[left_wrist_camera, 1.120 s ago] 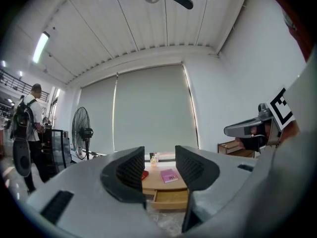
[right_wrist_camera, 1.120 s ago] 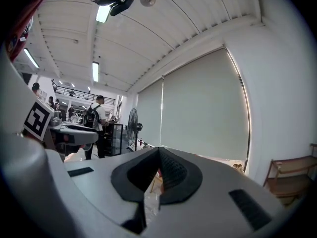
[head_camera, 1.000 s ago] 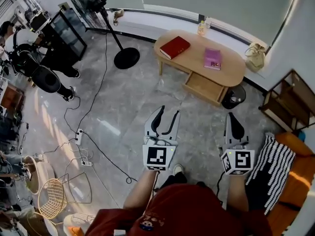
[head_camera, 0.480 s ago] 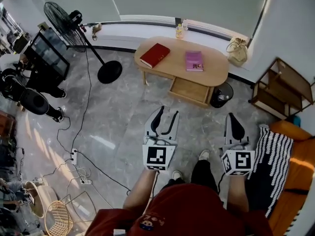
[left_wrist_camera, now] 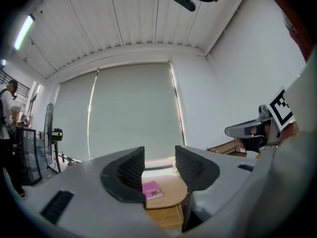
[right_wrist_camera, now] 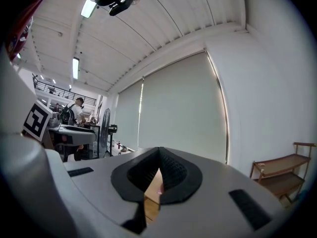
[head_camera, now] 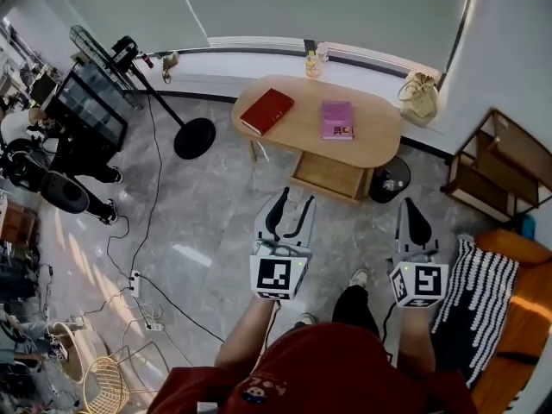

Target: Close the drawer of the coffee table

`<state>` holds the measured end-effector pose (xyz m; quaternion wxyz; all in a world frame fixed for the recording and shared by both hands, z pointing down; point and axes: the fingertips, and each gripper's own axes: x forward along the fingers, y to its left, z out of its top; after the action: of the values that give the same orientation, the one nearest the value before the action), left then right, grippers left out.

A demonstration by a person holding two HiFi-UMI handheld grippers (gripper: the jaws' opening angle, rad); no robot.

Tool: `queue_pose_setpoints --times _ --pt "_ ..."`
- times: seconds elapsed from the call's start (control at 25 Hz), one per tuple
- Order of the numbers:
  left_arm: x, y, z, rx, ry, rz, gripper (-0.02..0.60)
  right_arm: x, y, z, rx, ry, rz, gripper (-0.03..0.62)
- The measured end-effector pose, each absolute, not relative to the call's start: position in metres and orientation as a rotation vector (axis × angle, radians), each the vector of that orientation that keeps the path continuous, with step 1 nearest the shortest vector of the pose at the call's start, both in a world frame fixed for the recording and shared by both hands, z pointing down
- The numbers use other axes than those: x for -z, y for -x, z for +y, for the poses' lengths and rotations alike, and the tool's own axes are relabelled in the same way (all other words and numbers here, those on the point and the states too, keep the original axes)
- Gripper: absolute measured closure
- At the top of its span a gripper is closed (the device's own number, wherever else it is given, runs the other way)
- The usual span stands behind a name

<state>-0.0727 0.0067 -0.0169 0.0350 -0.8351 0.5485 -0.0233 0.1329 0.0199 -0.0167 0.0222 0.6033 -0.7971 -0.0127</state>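
Head view: my two forearms reach forward, level and side by side, over the grey marbled floor [head_camera: 207, 222]. Each hand carries a claw with a black-and-white marker cube at its back. The left claw [head_camera: 293, 198] shows two curved black fingers spread wide with nothing gripped. The right claw [head_camera: 409, 205] has its fingers drawn together into a single dark wedge. Both point toward the counter [head_camera: 302, 128], an oval of smooth pale wood against the window wall, well ahead of the tips. The drawer [head_camera: 328, 175], a shallow box of the same wood, stands pulled out from the side that faces me. On top, a red book [head_camera: 267, 111] and a pink book [head_camera: 337, 120] lie flat and apart, and a small bottle [head_camera: 312, 64] stands at the far edge.

Left gripper view: the grey moulded shells end in black ribbed pads set far apart. In the gap between them, far off, I see the pink book on the rounded wooden top and the drawer's planks just below it. The right claw and its cube show at the frame's right edge.

Right gripper view: the ribbed pads meet at their tips. Only a thin slit remains beneath them, showing a sliver of pale wood. A wooden shelf [right_wrist_camera: 280, 175] stands against the white wall on the right.
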Motion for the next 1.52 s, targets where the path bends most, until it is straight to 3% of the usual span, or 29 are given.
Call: queue_pose_setpoints --times 0.88,1.52 --pt "0.045 -0.114 -0.144 0.072 2.559 1.633 0.390 0.025 -0.322 -0.128 -0.011 -1.959 -2.489 0.597" --pt "0.036 -0.079 -0.163 0.037 2.579 1.602 0.391 0.025 -0.281 -0.146 0.045 -1.951 -2.472 0.597"
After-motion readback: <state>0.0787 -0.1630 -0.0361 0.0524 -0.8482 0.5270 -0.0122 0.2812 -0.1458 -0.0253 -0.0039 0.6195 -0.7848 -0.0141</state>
